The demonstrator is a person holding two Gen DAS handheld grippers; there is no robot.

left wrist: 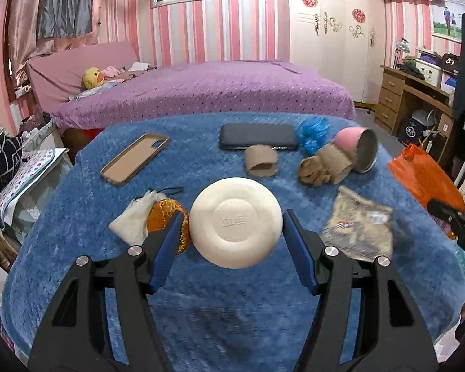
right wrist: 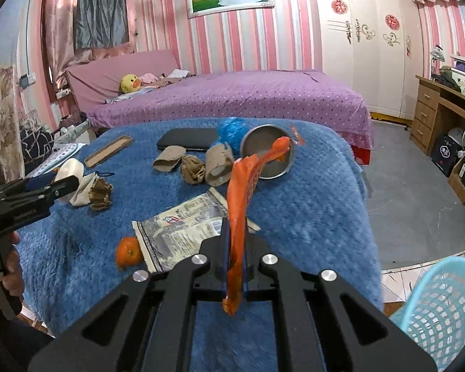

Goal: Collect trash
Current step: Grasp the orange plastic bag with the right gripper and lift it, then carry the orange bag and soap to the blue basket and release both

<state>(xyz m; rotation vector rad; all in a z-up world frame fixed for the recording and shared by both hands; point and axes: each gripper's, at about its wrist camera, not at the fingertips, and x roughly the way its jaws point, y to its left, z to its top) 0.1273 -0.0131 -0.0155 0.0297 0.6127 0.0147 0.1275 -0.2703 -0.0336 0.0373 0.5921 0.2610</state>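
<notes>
My left gripper (left wrist: 232,220) is shut on a round white soap bar (left wrist: 235,221) and holds it above the blue blanket (left wrist: 232,310). My right gripper (right wrist: 234,229) is shut on an orange plastic wrapper (right wrist: 241,198) that hangs up and over the fingers; it shows at the right edge of the left wrist view (left wrist: 424,179). A crinkled clear snack wrapper (right wrist: 183,232) lies on the blanket just ahead of the right gripper, also in the left wrist view (left wrist: 359,226). Brown paper scraps (left wrist: 321,166) and a cardboard tube (left wrist: 260,161) lie farther back.
A light blue mesh basket (right wrist: 440,313) stands on the floor at the right. On the blanket lie a phone case (left wrist: 135,158), a dark phone (left wrist: 259,136), a tipped pink cup (left wrist: 361,148), blue plastic (left wrist: 313,131), a cloth pouch (left wrist: 136,220) and an orange (right wrist: 128,252). A purple bed (left wrist: 201,90) stands behind.
</notes>
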